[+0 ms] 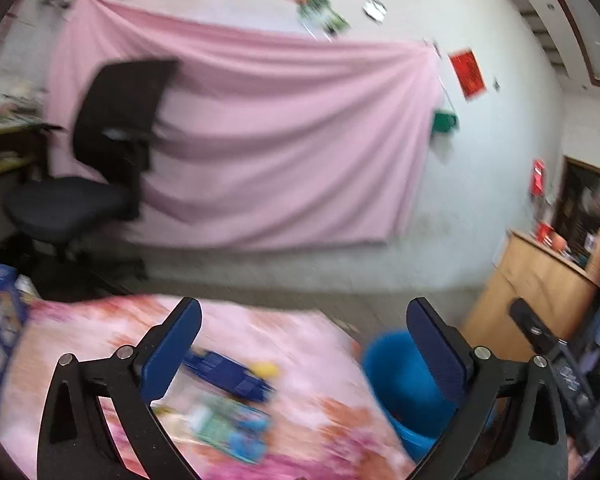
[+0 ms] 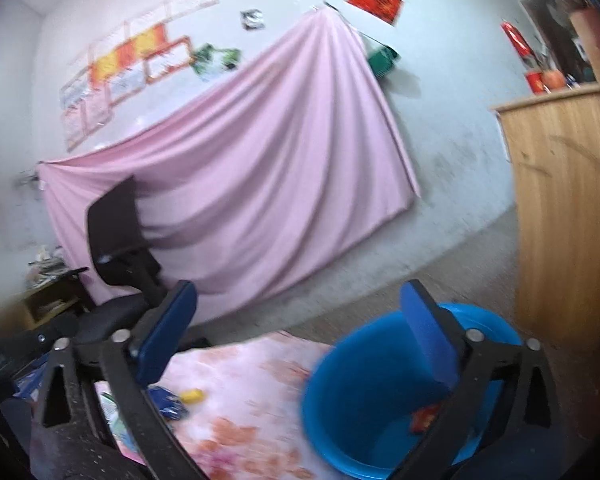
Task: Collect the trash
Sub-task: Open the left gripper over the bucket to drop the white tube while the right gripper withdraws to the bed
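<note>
Both grippers are held with fingers spread wide and nothing between them: the left gripper (image 1: 304,332) above a table under a pink floral cloth (image 1: 100,328), the right gripper (image 2: 300,316) over a blue bucket (image 2: 360,392). On the cloth a dark blue wrapper (image 1: 228,374), a small yellow scrap (image 1: 266,369) and a blurred green-and-blue packet (image 1: 228,428) are seen. What may be a red wrapper (image 2: 424,418) lies inside the bucket.

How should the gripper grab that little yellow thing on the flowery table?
Probably from above, closing across the short width of the yellow thing. It looks small and lies flat on the table; blur hides its exact shape. The open left gripper is nearer.
</note>
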`<move>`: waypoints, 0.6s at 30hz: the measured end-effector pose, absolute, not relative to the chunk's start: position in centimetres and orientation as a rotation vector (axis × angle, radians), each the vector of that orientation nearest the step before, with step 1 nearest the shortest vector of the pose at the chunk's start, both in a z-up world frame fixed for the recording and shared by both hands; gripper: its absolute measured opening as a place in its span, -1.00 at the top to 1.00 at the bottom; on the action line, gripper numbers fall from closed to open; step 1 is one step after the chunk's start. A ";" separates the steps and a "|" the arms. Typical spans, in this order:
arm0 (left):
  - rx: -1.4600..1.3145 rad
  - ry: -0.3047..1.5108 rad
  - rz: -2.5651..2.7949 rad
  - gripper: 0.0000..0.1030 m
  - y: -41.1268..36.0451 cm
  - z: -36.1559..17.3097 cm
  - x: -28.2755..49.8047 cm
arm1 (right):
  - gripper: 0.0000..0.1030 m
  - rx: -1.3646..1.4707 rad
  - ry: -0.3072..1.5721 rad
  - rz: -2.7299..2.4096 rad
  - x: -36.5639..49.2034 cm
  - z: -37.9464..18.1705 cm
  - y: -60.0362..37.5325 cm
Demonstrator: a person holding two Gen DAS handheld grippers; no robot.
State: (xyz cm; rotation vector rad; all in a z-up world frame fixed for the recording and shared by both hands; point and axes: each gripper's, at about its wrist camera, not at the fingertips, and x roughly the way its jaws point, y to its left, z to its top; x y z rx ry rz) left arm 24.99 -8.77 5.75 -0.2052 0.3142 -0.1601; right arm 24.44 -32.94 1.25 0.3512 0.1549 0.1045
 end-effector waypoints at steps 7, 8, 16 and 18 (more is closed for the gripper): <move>-0.147 0.218 -0.059 -0.96 -3.3 5.6 21.2 | -1.00 0.252 0.050 0.198 22.9 3.1 -27.7; -0.131 0.214 -0.053 -0.96 -2.6 5.4 20.7 | -1.00 0.235 0.038 0.211 22.7 3.3 -26.8; -0.083 0.206 0.030 -0.96 0.4 2.2 19.5 | -1.00 0.102 0.003 0.263 21.6 3.0 -22.2; -0.121 0.227 0.046 -0.96 1.4 1.3 19.5 | -1.00 0.049 0.010 0.270 21.6 2.7 -20.9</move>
